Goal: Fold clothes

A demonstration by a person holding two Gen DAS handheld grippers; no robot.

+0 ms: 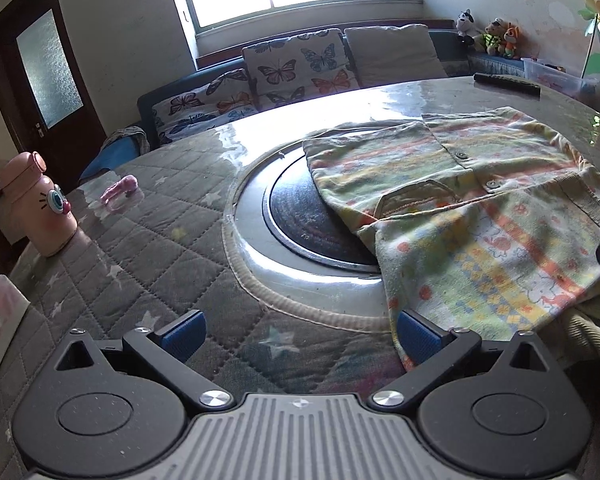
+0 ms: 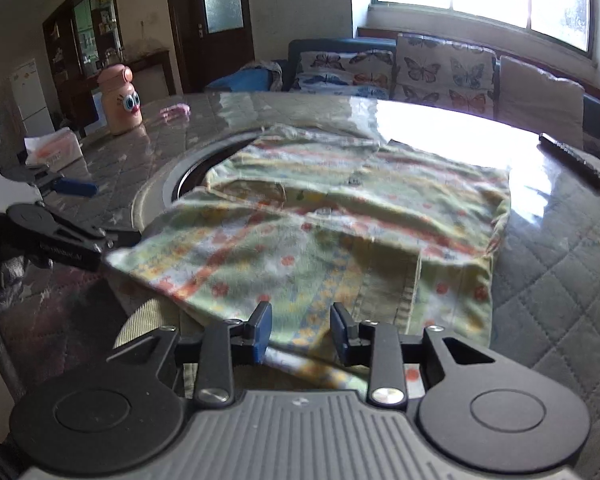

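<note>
— Where is there room to pass?

— The quilted table cover [image 1: 148, 240] lies bare in front of the left gripper [image 1: 300, 334], out to the round hob plate [image 1: 300, 216].

— And what stands in the way?

— The patterned garment [image 2: 320, 220] covers the middle. A pink bottle [image 1: 40, 208] and a pink toy [image 1: 120, 192] sit far left; a remote control [image 2: 572, 160] lies at the far right edge.

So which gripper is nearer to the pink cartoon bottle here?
Left. The left gripper hangs open over the quilted cover, on the pink bottle's side of the garment. The right gripper is at the garment's near edge, farther away.
</note>
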